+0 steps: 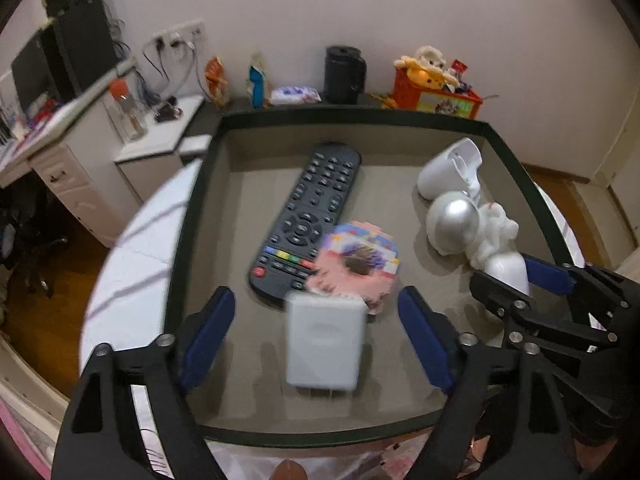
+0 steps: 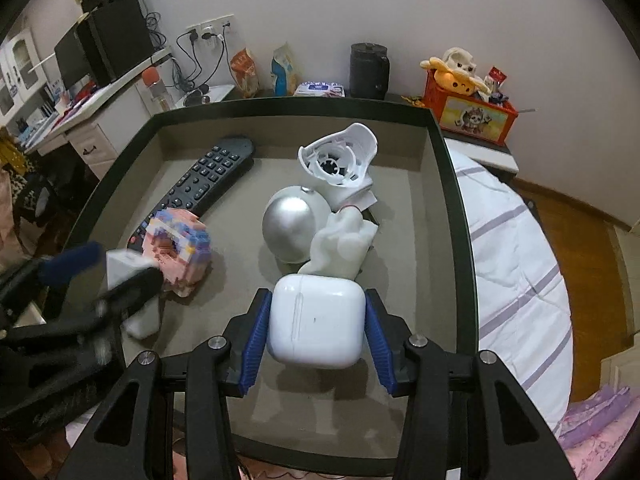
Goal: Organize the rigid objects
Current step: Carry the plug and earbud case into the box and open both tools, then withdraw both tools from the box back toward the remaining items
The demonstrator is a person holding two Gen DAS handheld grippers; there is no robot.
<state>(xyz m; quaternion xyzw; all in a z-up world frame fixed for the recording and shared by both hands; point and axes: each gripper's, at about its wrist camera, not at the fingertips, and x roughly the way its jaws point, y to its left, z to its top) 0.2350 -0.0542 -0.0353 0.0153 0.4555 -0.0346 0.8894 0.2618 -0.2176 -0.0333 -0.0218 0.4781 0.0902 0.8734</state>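
A dark-rimmed grey tray [image 1: 352,114] [image 2: 296,106] holds a black remote [image 1: 316,200] [image 2: 208,172], a pink block-built donut [image 1: 360,260] [image 2: 180,248], a white astronaut with a silver helmet [image 1: 456,224] [image 2: 292,224] and a white plastic housing [image 1: 448,172] [image 2: 340,160]. My left gripper [image 1: 316,340] is wide open low over the tray's near side. A blurred white charger block [image 1: 326,344] [image 2: 124,264] lies between its fingers, clear of both pads. My right gripper [image 2: 318,340] flanks a white earbuds case [image 2: 316,320] [image 1: 508,272] low in the tray, its pads barely off the case's sides.
The tray rests on a bed with a white striped sheet [image 2: 520,280]. Behind it along the wall stand a black kettle [image 1: 344,74], snack bags [image 1: 218,82] and a red box of soft toys [image 1: 436,92]. A white desk with drawers [image 1: 60,168] is at the left.
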